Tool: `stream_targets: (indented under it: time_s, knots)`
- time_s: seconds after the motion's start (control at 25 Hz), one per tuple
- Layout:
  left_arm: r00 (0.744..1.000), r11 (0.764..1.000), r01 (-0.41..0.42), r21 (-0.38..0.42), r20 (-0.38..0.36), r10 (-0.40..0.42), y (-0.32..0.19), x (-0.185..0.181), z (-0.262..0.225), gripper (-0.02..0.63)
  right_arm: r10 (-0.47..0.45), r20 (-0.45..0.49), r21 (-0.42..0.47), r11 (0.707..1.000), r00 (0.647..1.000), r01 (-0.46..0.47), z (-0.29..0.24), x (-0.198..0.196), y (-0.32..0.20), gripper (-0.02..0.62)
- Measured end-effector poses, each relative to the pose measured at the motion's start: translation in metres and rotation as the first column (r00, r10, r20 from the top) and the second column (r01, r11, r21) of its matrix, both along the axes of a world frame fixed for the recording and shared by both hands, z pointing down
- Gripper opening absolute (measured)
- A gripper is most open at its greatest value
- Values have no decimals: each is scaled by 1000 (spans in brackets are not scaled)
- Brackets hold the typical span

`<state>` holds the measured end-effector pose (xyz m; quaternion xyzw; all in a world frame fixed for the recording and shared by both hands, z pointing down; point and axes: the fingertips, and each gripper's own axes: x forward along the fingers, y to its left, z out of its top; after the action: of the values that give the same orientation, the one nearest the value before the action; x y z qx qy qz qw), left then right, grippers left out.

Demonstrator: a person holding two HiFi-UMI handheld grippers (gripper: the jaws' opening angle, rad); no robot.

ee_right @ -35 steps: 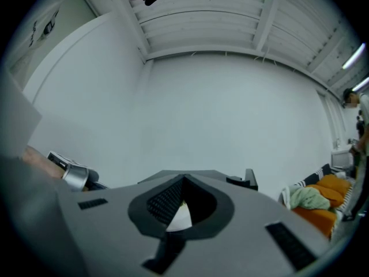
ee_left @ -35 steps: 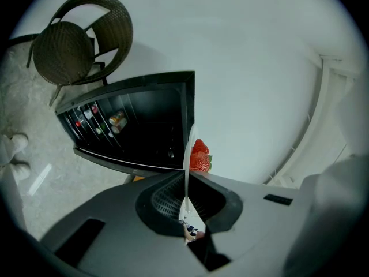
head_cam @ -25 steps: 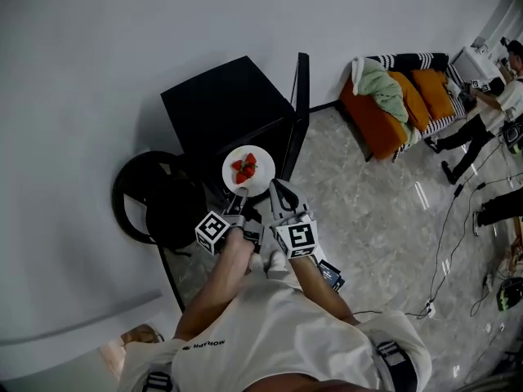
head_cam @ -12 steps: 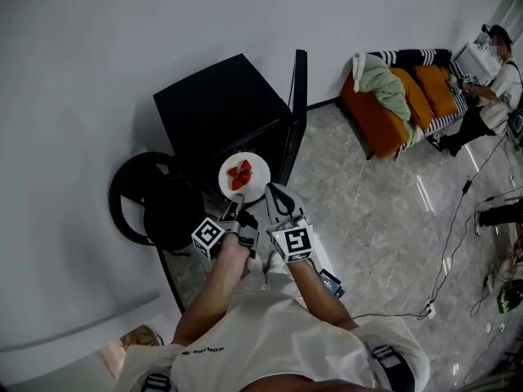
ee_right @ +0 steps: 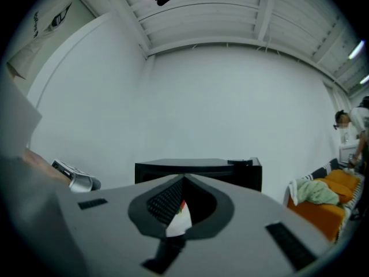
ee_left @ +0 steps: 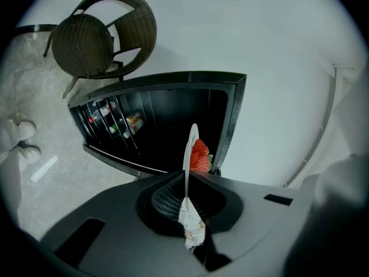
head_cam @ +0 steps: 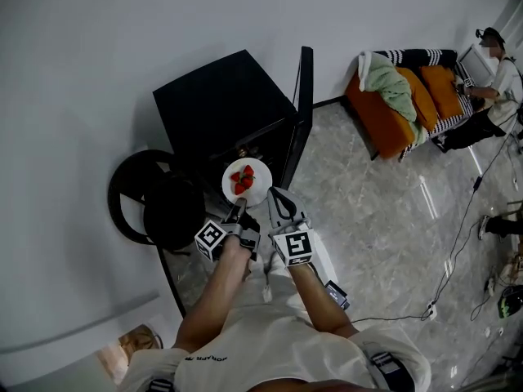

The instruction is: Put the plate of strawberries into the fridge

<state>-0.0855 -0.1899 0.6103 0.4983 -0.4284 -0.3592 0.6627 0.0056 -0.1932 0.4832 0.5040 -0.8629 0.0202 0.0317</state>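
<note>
Plate [head_cam: 261, 188] of strawberries [head_cam: 243, 178] pinched in left gripper [head_cam: 239, 207]; fridge [head_cam: 221, 104] open.

Bare studio room furnished like a home

White walls, a glossy stone-tile floor [head_cam: 384, 219], a black mini fridge [head_cam: 221, 104], a wicker chair [head_cam: 151, 202] and an orange sofa [head_cam: 392, 117]; cables [head_cam: 445, 256] trail across the floor, under a beamed ceiling [ee_right: 230, 22].

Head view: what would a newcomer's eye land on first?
First the white plate of red strawberries, pinched by its rim in the left gripper, right in front of the open black fridge. Then the orange sofa at upper right.
</note>
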Motion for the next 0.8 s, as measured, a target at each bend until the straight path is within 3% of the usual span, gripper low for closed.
stream_targets:
  time_s: [0.8]
  knots:
    - [1000, 1000, -8, -19, -16, 8, -16, 4, 88, 9, -12, 9, -24, 1000, 1000, 13, 65, -10, -17, 12]
